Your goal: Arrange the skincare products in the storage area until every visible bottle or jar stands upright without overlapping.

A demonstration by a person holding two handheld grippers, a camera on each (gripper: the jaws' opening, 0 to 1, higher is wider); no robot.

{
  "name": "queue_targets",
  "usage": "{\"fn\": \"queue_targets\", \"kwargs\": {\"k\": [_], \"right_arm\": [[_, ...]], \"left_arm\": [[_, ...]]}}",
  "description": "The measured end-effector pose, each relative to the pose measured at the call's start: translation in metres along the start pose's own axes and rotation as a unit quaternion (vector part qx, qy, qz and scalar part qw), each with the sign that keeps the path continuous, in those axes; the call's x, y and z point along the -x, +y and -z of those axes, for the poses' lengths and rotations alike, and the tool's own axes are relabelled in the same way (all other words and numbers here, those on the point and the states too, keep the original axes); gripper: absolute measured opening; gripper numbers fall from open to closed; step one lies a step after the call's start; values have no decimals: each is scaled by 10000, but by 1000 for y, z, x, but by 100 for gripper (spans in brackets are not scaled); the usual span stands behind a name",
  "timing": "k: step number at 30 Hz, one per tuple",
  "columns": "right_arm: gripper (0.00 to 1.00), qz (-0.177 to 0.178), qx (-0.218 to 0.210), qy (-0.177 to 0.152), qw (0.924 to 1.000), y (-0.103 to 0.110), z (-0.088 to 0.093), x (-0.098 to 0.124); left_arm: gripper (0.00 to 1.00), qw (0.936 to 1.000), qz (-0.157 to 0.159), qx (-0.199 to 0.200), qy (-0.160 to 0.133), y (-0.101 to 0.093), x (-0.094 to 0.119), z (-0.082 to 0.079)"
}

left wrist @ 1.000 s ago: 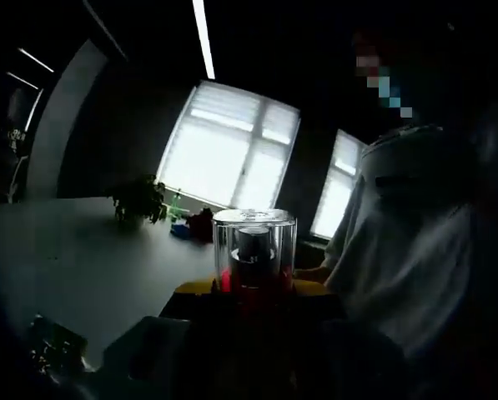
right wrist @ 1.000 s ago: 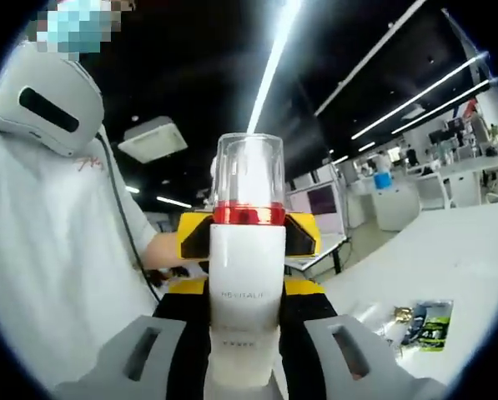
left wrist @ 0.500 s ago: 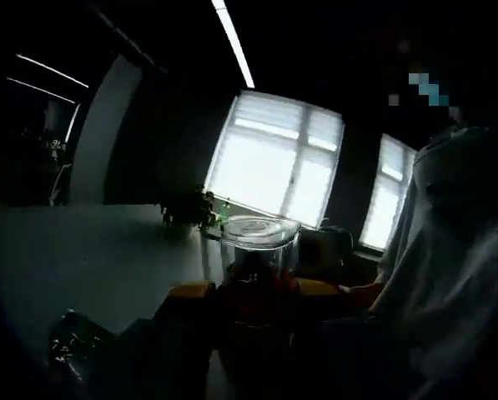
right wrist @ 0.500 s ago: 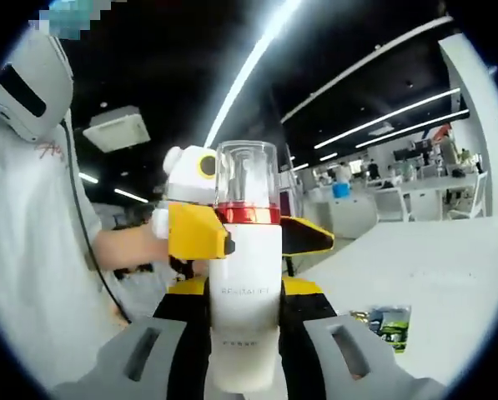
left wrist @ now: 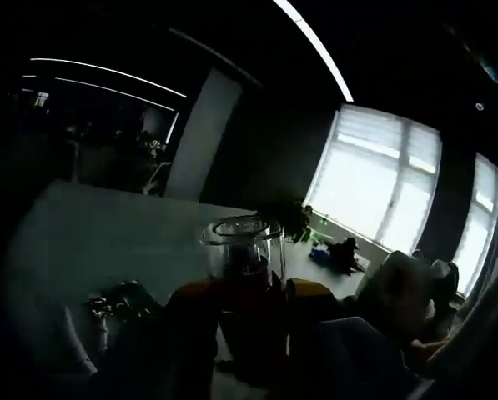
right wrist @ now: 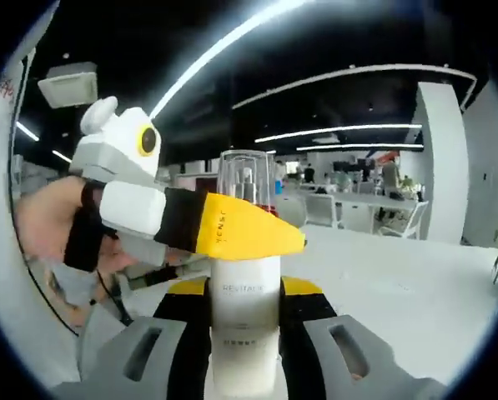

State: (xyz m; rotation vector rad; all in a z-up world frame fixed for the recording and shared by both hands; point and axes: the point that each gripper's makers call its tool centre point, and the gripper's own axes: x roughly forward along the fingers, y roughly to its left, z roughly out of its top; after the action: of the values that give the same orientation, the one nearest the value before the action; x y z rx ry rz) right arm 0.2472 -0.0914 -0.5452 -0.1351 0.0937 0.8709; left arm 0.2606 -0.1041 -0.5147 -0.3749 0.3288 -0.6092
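A white pump bottle point(right wrist: 245, 325) with a clear cap point(right wrist: 246, 175) is standing up between the two jaws of the right gripper point(right wrist: 245, 350). The jaws are squeezing it on both sides, low on its white body, so the gripper is holding the bottle. The bottle is sitting right in the middle of the right gripper view.

The left gripper point(right wrist: 232, 233) is reaching in from the left in that view. Its yellow jaw tips are lying across the bottle's neck, just under the clear cap. A person's hand point(right wrist: 52, 229) is holding it.

In the dark left gripper view, the same clear cap point(left wrist: 242, 246) is sitting between the yellow jaw tips of the left gripper point(left wrist: 250, 293). The jaws are close in around the bottle's top and gripping it.

A white table point(right wrist: 399, 292) is lying behind the bottle. A small plant point(left wrist: 286, 218) is sitting on the table point(left wrist: 90, 242) near bright windows point(left wrist: 382, 187).
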Motion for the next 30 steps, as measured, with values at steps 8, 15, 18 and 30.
{"fn": "queue_targets", "kwargs": {"k": [8,15,18,30], "right_arm": [[30,36,-25,130,9999,2,5,4],[31,-414,-369,142,9984,12,4,4],[33,-1028,-463,79,9936,24,-1,8],[32,-3305,-455,-326,9421,57,-23,36]], "left_arm": [[25,9998,102,70,132,-3,0,6],[25,9968,616,-222,449,-6,3,8],[25,9898,1046,-726,632,-14,9,10],[25,9265,2978,-2045,1050,-67,40,22]]}}
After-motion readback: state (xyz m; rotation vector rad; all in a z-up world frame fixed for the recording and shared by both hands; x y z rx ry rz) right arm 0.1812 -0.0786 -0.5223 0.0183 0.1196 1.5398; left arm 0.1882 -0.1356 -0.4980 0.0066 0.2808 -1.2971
